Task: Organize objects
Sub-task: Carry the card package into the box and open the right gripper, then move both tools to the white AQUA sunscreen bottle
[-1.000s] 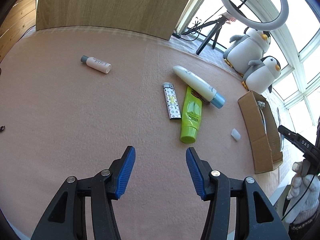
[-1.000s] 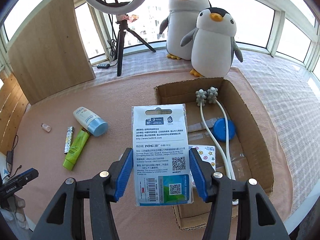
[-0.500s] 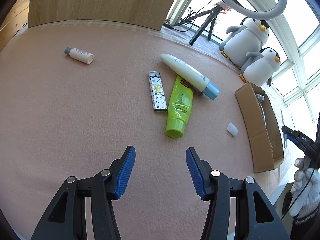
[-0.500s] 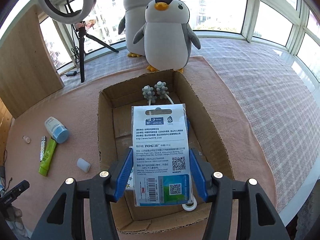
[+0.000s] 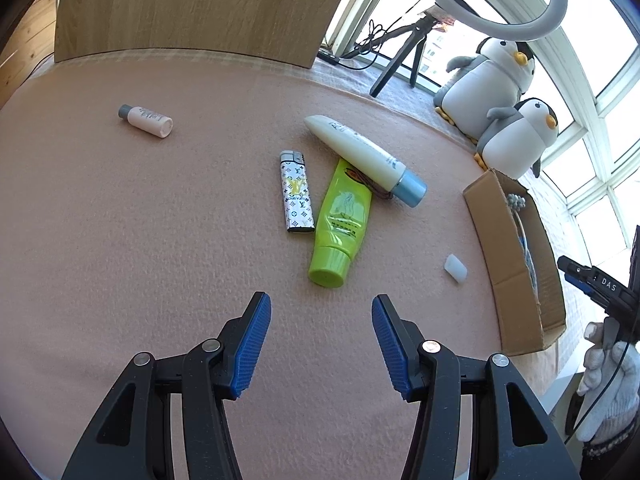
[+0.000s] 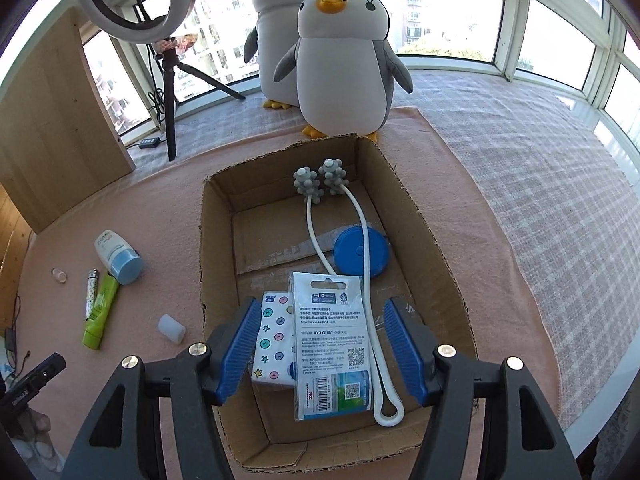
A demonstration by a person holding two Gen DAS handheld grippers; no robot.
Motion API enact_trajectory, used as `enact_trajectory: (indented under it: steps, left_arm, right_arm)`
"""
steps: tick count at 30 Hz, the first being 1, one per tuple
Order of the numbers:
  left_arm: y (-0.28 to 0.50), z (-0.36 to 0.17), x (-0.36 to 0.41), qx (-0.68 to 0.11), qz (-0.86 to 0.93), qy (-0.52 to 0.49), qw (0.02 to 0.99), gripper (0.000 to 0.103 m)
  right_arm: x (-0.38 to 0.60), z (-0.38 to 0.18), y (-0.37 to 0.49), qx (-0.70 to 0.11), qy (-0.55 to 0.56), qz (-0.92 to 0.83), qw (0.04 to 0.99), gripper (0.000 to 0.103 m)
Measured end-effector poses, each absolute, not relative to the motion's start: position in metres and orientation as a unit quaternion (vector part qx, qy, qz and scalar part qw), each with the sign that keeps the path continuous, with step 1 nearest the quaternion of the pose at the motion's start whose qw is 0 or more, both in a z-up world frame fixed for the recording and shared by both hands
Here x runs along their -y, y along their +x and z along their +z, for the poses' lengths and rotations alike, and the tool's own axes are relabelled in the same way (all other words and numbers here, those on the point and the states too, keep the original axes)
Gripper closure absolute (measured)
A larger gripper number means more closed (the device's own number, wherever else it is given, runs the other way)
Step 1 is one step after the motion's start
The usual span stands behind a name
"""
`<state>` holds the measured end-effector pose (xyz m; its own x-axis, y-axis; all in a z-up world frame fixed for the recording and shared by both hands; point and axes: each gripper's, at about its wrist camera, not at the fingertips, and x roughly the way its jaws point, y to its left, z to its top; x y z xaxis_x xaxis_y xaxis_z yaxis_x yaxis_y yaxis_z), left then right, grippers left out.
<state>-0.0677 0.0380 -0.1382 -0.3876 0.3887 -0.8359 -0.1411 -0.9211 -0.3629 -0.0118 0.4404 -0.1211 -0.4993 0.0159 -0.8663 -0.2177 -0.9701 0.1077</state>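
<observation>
Both the right gripper (image 6: 316,344) and left gripper (image 5: 321,340) were spread wide and empty, with the card pack (image 6: 332,344) lying in the box (image 6: 432,240) while tubes (image 5: 344,216), lighter (image 5: 296,192) and bottle (image 5: 146,120) sat mid-mat waiting.

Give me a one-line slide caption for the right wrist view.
Open right gripper above a cardboard box holding a carded pack, sticker sheet, blue disc and white massager.
</observation>
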Motion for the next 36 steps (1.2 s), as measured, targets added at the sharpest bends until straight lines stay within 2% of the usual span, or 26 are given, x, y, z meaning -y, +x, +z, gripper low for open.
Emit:
enact_trajectory:
  steps: [15, 26, 36]
  left_arm:
    - [-0.083, -0.117, -0.046, 0.058, 0.844, -0.509, 0.158, 0.047]
    - [-0.127, -0.106, -0.063, 0.068, 0.847, -0.498, 0.173, 0.047]
    - [-0.202, -0.111, -0.073, 0.09, 0.849, -0.498, 0.152, 0.047]
  right_arm:
    - [-0.393, -0.111, -0.021, -0.11, -0.481, 0.87, -0.005, 0.043]
    - [-0.358, -0.104, -0.059, -0.106, -0.481, 0.868, -0.062, 0.043]
    - [-0.315, -0.124, -0.1, -0.107, -0.497, 0.854, -0.11, 0.043]
